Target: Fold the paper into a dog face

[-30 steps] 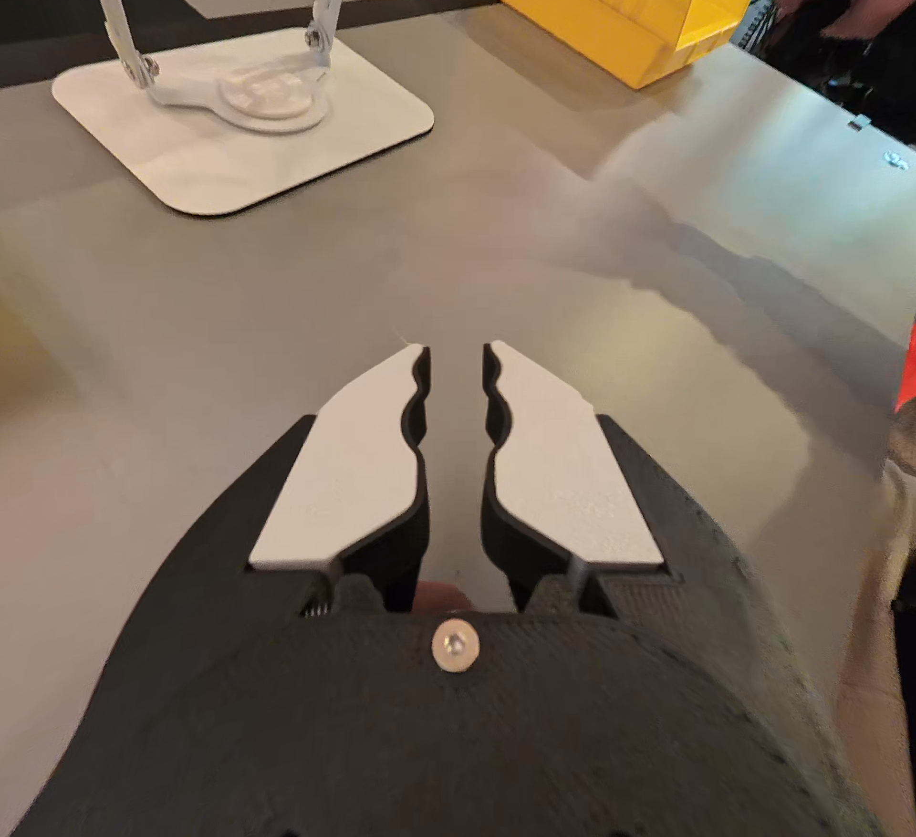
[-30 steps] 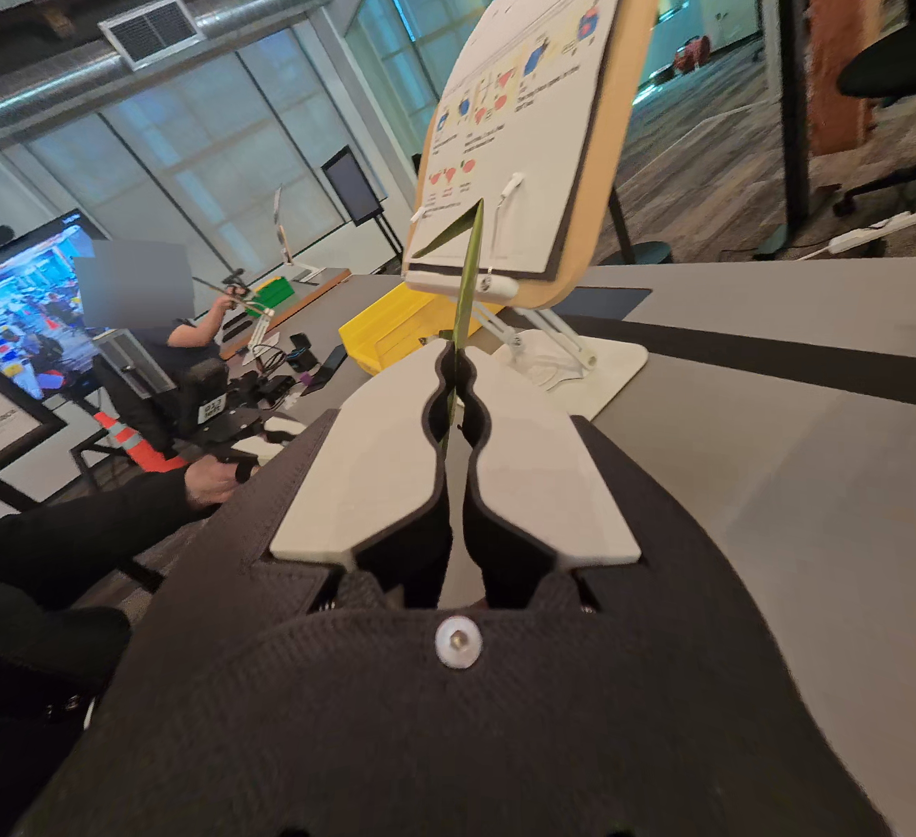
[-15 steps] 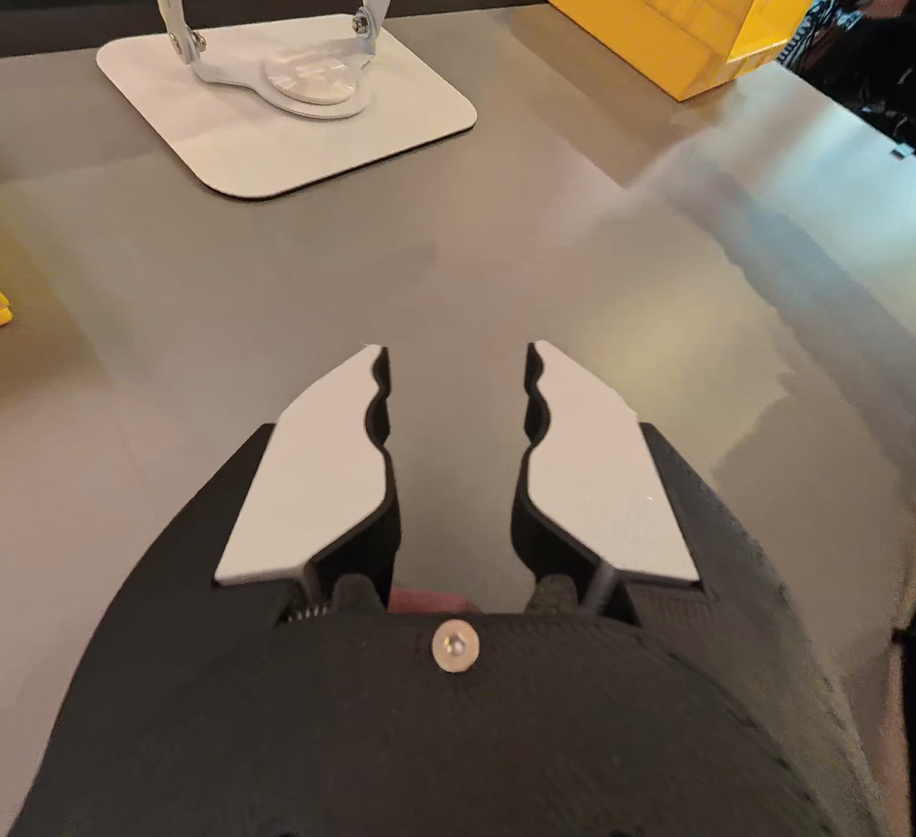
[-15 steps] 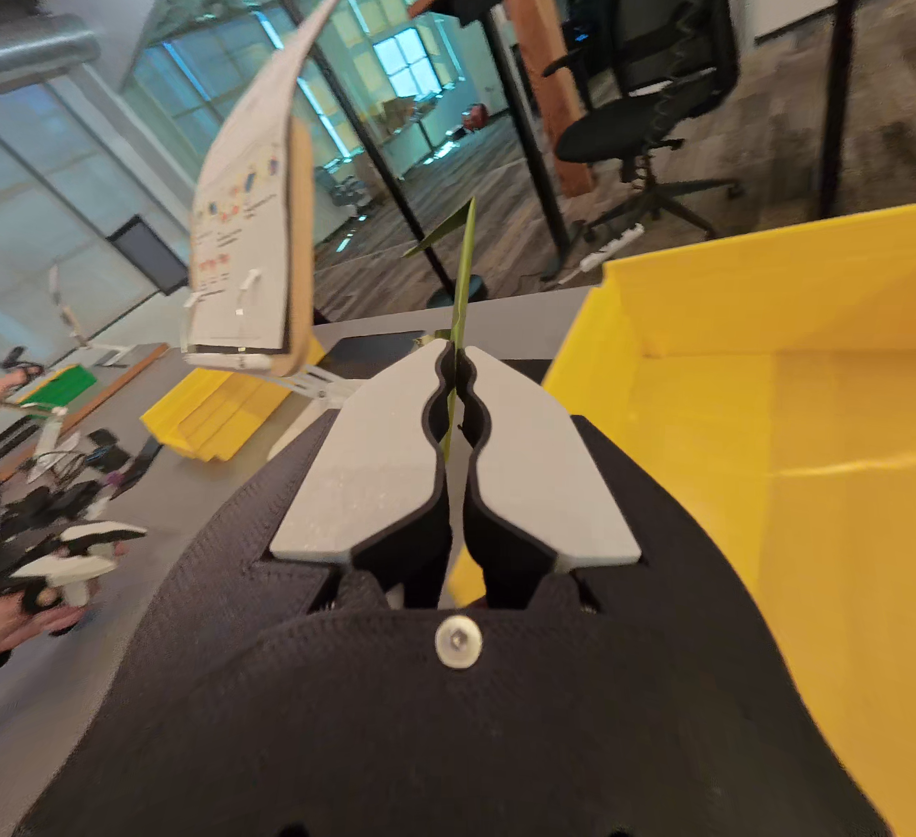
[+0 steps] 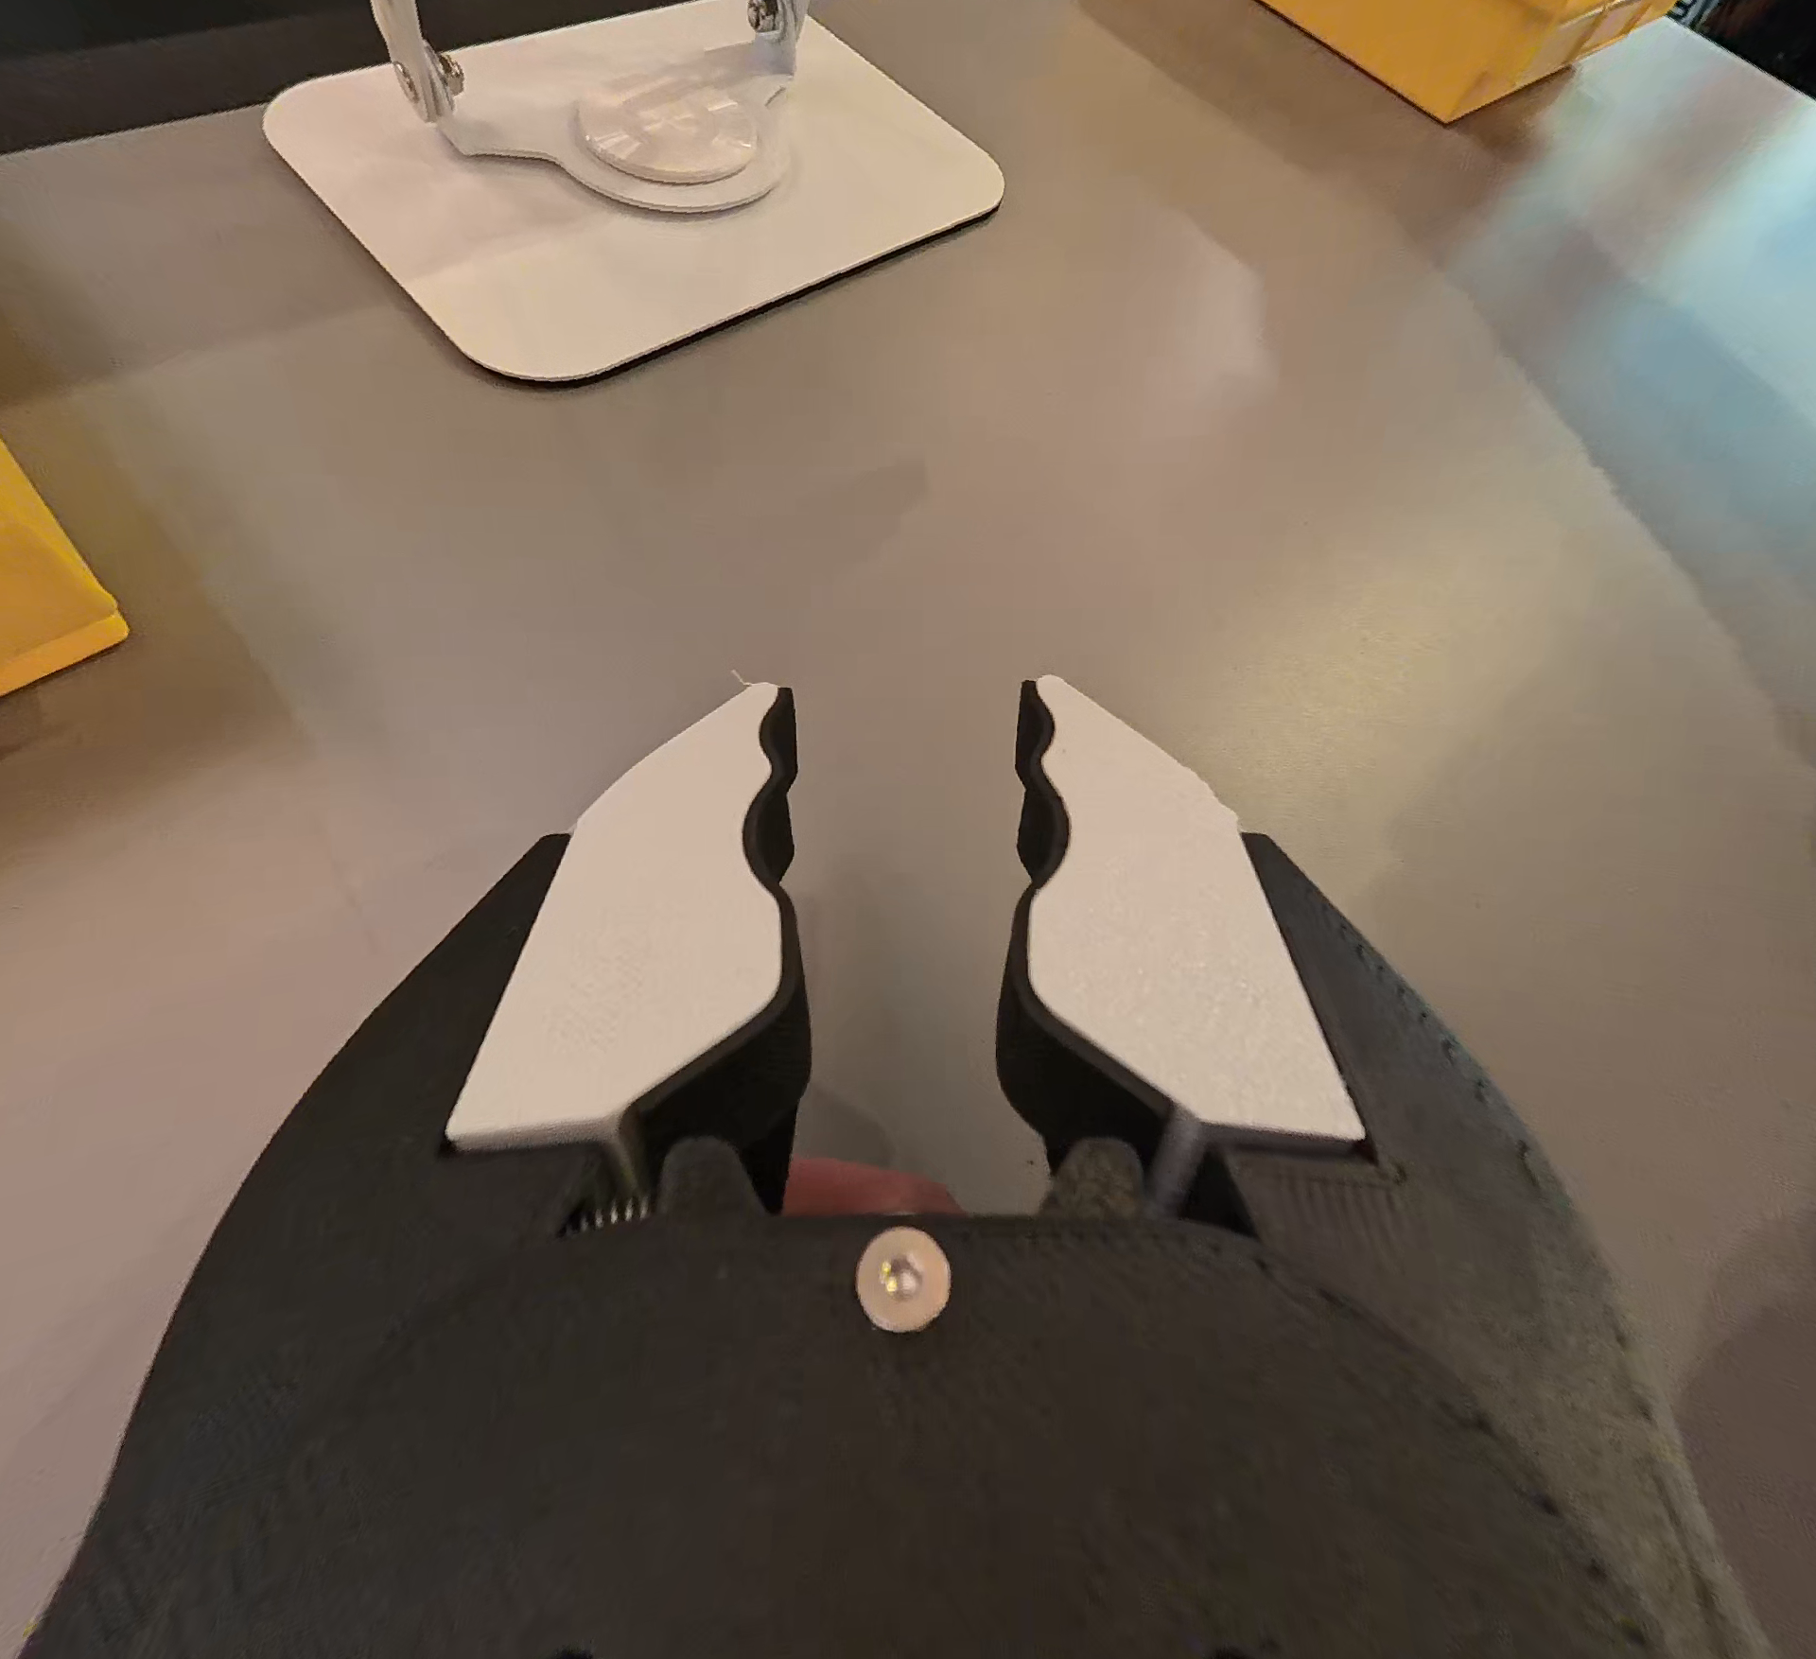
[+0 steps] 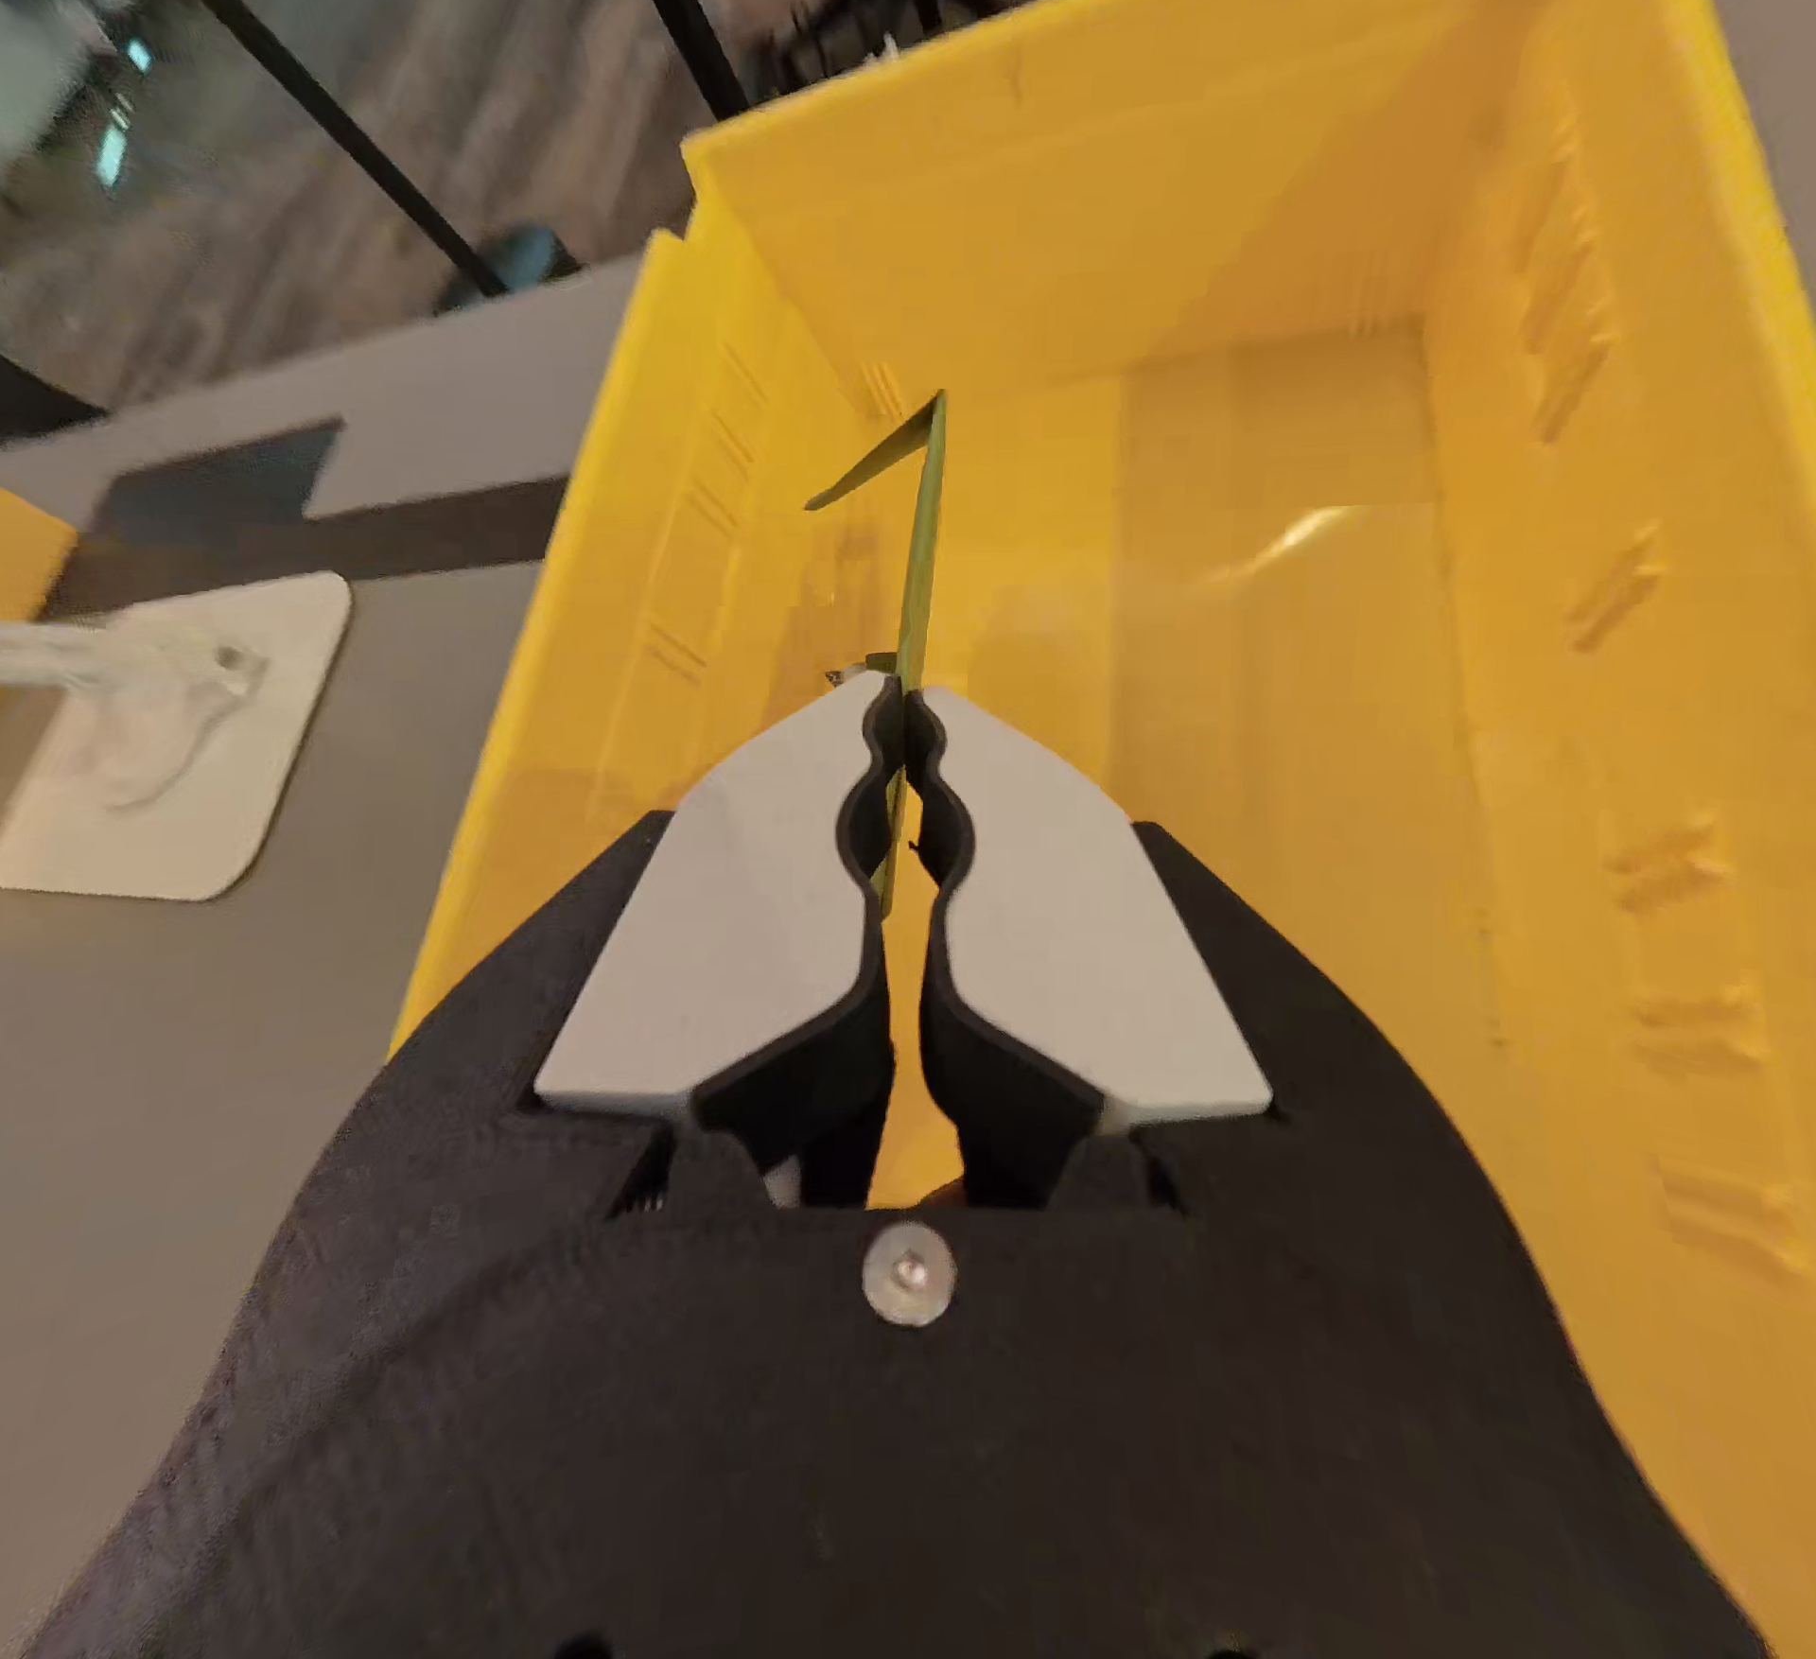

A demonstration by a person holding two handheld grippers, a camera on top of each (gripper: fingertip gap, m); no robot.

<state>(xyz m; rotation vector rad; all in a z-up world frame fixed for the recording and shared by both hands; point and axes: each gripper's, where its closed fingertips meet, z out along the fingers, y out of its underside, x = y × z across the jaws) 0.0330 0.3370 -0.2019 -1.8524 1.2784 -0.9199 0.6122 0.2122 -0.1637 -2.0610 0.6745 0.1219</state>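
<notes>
1. Right tongs [image 6: 904,698] are clenched on the green folded paper [image 6: 924,551], mid-frame above the yellow bin [image 6: 1533,629].
2. Lower well inside the bin before releasing.
3. Left tongs [image 5: 904,708] hang released and empty over the tabletop [image 5: 1277,531]; keep them clear.

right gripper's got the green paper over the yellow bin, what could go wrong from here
1. The right gripper pinches the green paper edge-on by a narrow strip near its fingertips, so it might slip or crease there.
2. The paper is held over the open yellow bin; released carelessly, its loose flap could catch a wall and land bent.
3. The left gripper is open over the bare table, too far to steady the paper.
</notes>
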